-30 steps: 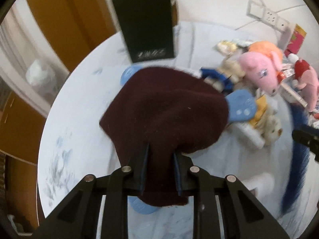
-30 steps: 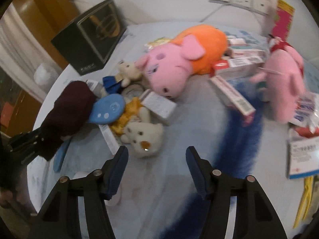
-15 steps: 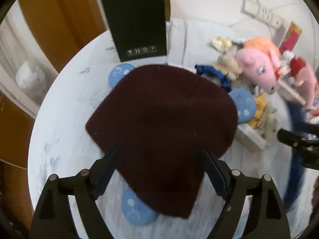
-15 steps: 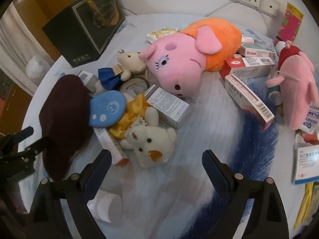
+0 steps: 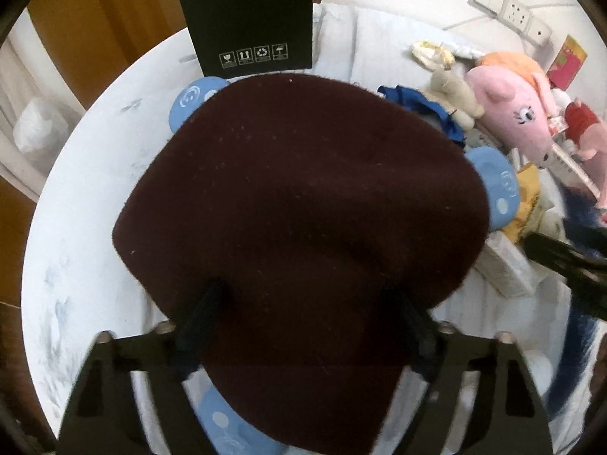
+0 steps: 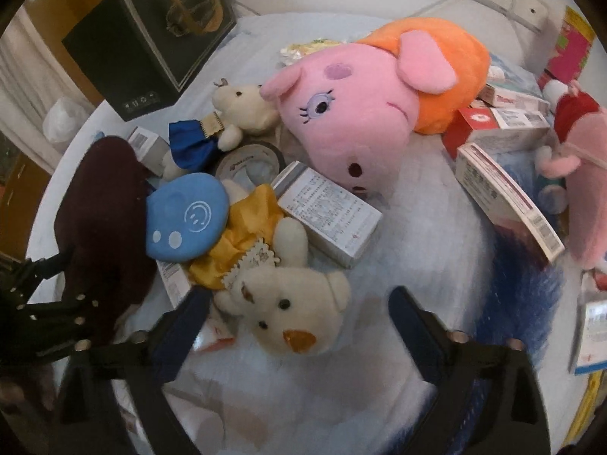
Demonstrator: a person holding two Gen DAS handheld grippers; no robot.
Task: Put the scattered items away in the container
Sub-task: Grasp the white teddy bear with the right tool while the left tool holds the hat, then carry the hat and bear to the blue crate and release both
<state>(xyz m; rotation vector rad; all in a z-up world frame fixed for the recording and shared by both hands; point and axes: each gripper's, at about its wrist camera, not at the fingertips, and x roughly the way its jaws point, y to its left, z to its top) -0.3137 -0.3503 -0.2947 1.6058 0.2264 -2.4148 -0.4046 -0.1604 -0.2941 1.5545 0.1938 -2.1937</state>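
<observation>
Round white counter (image 5: 95, 174), cluttered. My left claw (image 5: 303, 326) is closing, maroon hat (image 5: 303, 204) between its fingers; my right claw (image 6: 299, 326) closes around the cream bear (image 6: 292, 311). Next: firm grips, then carry to the black box (image 6: 151, 34).

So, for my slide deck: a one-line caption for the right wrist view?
Right gripper, jaws closing, straddles a cream teddy bear amid plush pigs and cartons.

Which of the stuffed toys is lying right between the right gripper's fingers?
The cream teddy bear in the yellow dress; its head lies between them. The blue-dressed bear and both pink pigs lie farther back.
</observation>
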